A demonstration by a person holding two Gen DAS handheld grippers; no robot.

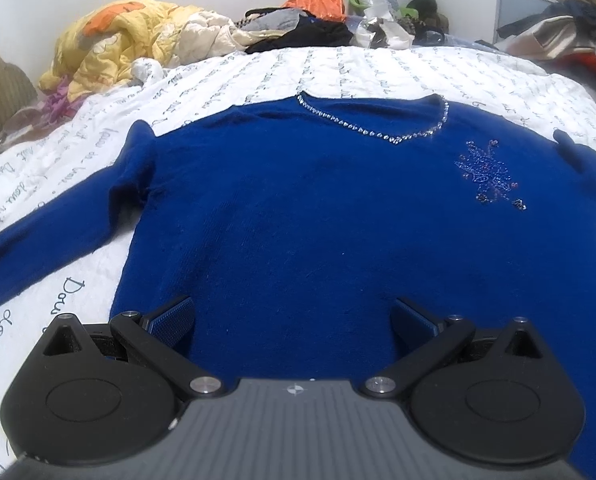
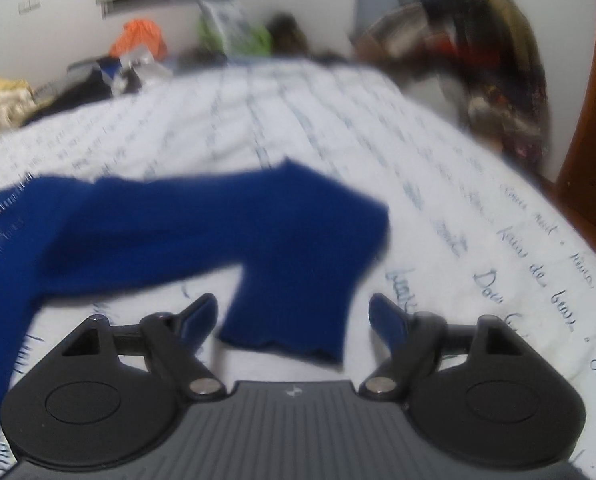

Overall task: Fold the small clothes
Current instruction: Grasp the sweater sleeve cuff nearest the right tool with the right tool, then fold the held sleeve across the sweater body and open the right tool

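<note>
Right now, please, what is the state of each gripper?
Left gripper: open, holding nothing, above the blue sweater.
Right gripper: open, sleeve cuff between the fingers, not gripped.

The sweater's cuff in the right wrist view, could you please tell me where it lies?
The cuff lies low in the middle of the right wrist view, on the white bedspread, between the open fingers of the right gripper.

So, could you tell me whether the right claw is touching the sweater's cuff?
Apart. In the right wrist view the right claw stands open, white bedspread visible between each finger and the cuff.
</note>
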